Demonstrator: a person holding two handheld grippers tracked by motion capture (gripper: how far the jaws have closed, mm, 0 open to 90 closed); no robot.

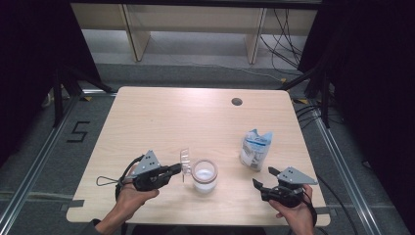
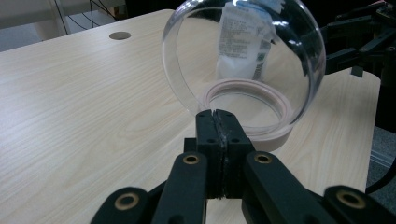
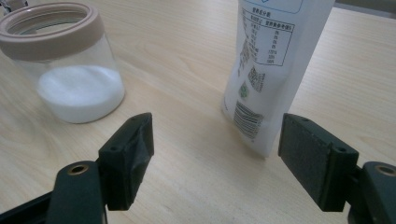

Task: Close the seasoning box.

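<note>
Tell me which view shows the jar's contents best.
The right gripper view: the jar is seen from the side, close up, with white powder lying low in it. The high view looks down through its open mouth at a small white patch. The left gripper view shows its rim through the clear lid, contents hidden.

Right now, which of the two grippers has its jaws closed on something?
The left gripper, beside the jar: its jaws are pinched on the rim of the clear lid, held upright. The right gripper has its jaws wide apart, holding nothing, near the white pouch.
</note>
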